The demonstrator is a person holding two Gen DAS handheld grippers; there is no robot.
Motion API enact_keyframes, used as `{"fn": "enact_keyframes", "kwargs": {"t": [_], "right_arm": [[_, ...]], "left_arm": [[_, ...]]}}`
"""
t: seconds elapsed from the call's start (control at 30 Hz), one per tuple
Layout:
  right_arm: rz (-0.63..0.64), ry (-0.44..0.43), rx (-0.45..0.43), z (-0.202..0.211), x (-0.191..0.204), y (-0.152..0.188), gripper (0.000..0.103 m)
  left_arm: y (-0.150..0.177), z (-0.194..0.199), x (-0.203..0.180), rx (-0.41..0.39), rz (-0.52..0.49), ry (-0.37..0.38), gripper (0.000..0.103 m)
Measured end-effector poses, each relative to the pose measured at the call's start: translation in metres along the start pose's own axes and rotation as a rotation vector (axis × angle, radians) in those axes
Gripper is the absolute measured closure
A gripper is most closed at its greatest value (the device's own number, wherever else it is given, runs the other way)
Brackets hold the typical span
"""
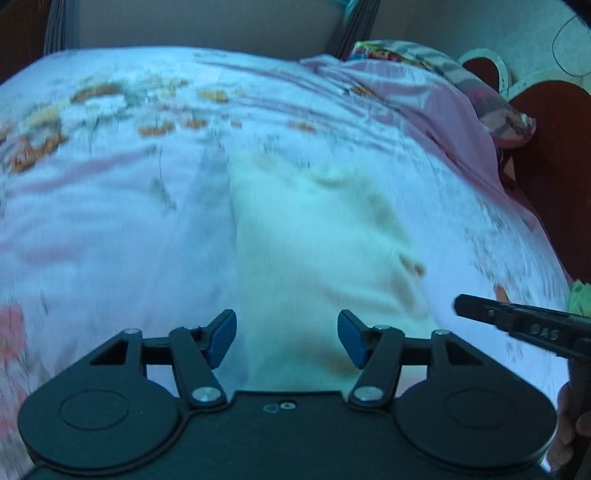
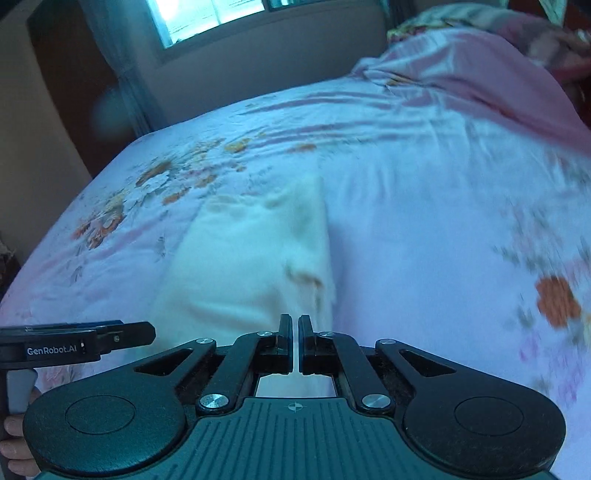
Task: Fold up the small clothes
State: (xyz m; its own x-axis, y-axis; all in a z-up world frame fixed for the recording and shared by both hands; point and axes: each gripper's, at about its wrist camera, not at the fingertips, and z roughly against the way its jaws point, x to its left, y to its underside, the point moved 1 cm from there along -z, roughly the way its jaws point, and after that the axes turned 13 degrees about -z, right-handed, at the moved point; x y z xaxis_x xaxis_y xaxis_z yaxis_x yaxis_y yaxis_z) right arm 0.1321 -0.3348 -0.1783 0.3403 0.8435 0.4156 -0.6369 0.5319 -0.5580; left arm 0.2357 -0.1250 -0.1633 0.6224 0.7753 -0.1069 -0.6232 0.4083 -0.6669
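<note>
**Cream garment lies flat on the bed, one gripper spread above it**

The small cream garment lies spread on the floral bedsheet, roughly in the middle of the bed, with soft wrinkles near its far edge and a small brownish fold on its right side. Motion blur hides what kind of garment it is and where its hems run.

The left gripper hangs over the garment's near edge with its blue-padded fingers spread wide and nothing between them. The right gripper sits at the garment's near right corner with its fingers drawn together to a thin slit; whether a bit of cloth is pinched in that slit cannot be told from either view.

The step in hand looks like taking hold of the near edge for a fold. To do it well, the left fingers should come down straddling the hem, close on a single layer without catching the sheet, and both hands should lift evenly so the edge stays straight as it goes over.

Beyond, a pink cover is bunched at the far right of the bed, and a window shows in the wall.
</note>
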Motion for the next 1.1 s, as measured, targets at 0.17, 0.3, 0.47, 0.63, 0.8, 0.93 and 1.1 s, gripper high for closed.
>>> {"fn": "enact_keyframes", "kwargs": {"t": [0.17,0.3,0.47,0.63,0.8,0.93,1.1], "right_arm": [[0.034,-0.007,-0.041,-0.034,0.027,-0.028,0.102],[0.039,0.0,-0.06,-0.062,0.032,-0.042,0.102],[0.035,0.088,0.036,-0.116,-0.002,-0.018,0.103],[0.026,0.092,0.006,-0.116,-0.005,-0.011,0.103],[0.042,0.106,0.009,-0.113,0.0,-0.011,0.103],[0.037,0.112,0.033,-0.105,0.006,-0.017,0.103],[0.041,0.069,-0.023,-0.061,0.016,-0.009,0.103]], "left_arm": [[-0.028,-0.024,-0.005,0.001,-0.008,-0.033,0.045],[-0.042,-0.051,-0.009,0.014,-0.047,-0.06,0.045],[-0.028,-0.101,0.003,0.124,-0.037,-0.076,0.029],[-0.026,-0.1,0.004,0.112,-0.031,-0.076,0.028],[-0.025,-0.096,-0.001,0.119,-0.034,-0.097,0.027],[-0.025,-0.09,-0.005,0.127,-0.032,-0.118,0.027],[-0.022,-0.075,-0.013,0.124,-0.049,-0.126,0.027]]}}
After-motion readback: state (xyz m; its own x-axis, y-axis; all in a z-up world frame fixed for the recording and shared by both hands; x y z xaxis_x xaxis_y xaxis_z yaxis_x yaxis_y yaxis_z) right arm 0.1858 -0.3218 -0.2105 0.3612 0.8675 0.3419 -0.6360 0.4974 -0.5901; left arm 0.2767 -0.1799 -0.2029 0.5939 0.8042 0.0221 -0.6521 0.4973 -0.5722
